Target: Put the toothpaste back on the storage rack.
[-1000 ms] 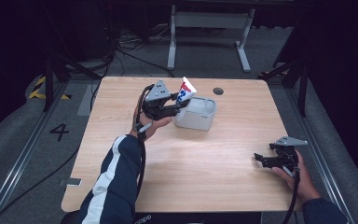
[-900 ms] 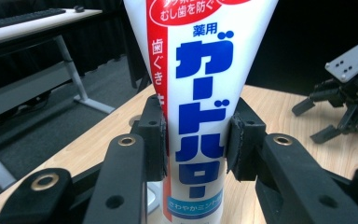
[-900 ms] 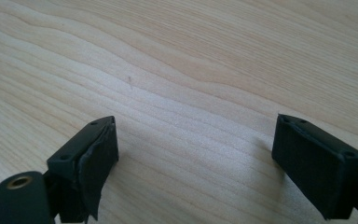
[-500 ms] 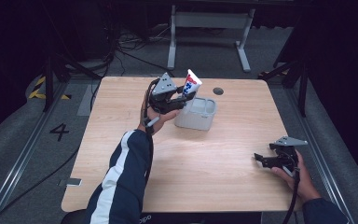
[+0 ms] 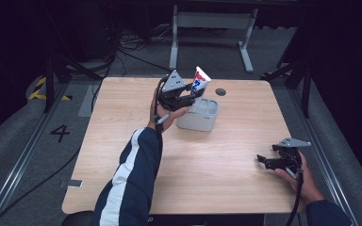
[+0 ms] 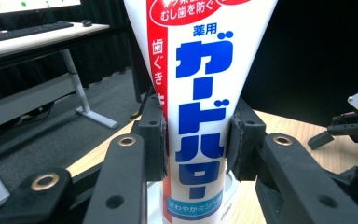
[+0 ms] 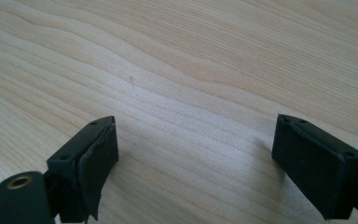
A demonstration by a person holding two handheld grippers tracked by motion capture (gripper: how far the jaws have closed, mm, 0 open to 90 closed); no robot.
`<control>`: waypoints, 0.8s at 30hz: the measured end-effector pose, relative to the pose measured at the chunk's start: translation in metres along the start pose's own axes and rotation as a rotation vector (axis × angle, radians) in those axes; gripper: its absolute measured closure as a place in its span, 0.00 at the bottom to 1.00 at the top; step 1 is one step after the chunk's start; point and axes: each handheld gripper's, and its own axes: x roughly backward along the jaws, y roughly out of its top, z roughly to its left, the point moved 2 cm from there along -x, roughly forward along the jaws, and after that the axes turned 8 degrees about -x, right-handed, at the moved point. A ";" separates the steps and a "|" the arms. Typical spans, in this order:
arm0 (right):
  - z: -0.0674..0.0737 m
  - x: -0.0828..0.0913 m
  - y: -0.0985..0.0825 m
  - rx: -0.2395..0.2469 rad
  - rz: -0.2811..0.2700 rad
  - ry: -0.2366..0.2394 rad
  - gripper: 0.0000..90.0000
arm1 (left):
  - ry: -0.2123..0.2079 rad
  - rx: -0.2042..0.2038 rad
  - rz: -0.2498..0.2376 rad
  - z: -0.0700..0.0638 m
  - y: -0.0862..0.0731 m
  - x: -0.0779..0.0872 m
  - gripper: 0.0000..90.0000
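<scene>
The left gripper (image 6: 193, 140) pinches a toothpaste tube (image 6: 198, 93) between its pads, while the right gripper (image 7: 193, 149) gapes wide over bare table (image 7: 177, 56).

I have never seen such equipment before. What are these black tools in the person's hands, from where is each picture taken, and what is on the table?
There is no robot here. A person holds a hand-operated gripper in each hand, and each gripper has two black fingers that pinch things.

The high view looks down on a wooden table from above the person's side. The left gripper is raised over a grey container with compartments, near the table's far edge. The right gripper rests low near the table's right edge.

The other two pictures come from small cameras riding on the grippers, looking along their fingers. In the left gripper view, the fingers are shut on a white toothpaste tube with blue and red Japanese print, held roughly upright. In the right gripper view, the fingers stand wide apart over bare wood, holding nothing.

A small dark round spot sits on the table behind the container.
</scene>
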 end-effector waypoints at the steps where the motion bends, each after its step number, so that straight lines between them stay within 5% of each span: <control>1: 0.000 0.000 0.000 0.000 0.000 0.000 0.16 | 0.000 0.000 0.000 0.000 0.000 0.000 0.72; 24: 0.000 0.000 0.000 0.000 0.000 0.003 0.16 | 0.014 0.062 0.008 0.012 -0.018 -0.026 0.72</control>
